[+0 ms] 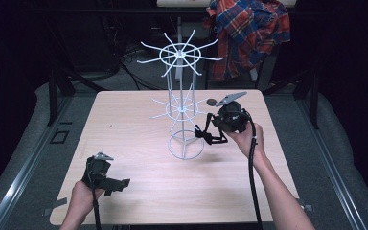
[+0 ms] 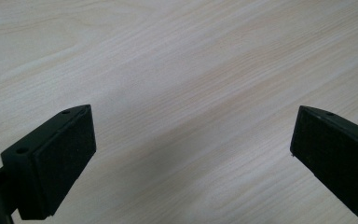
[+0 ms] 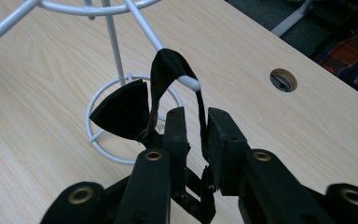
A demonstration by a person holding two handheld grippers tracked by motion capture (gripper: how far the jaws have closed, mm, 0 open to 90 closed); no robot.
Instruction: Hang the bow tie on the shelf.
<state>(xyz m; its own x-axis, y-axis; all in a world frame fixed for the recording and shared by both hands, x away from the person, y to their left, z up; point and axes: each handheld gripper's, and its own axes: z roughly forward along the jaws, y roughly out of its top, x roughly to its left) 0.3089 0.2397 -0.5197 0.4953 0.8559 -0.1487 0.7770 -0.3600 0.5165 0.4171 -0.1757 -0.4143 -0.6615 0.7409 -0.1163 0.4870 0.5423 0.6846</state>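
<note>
left gripper (image 1: 117, 184) gaping, empty, low over the table (image 1: 139, 191), well off. right gripper (image 3: 196, 135) pinches bow tie (image 3: 121, 111) strap, its loop draped over the wire rack (image 1: 182, 108) prong tip just ahead.

The strap (image 3: 200, 121) is running down between the right gripper (image 3: 196, 135) jaws, its lower end hiding there; the shirt (image 1: 247, 33) is getting cropped by the top edge.
</note>
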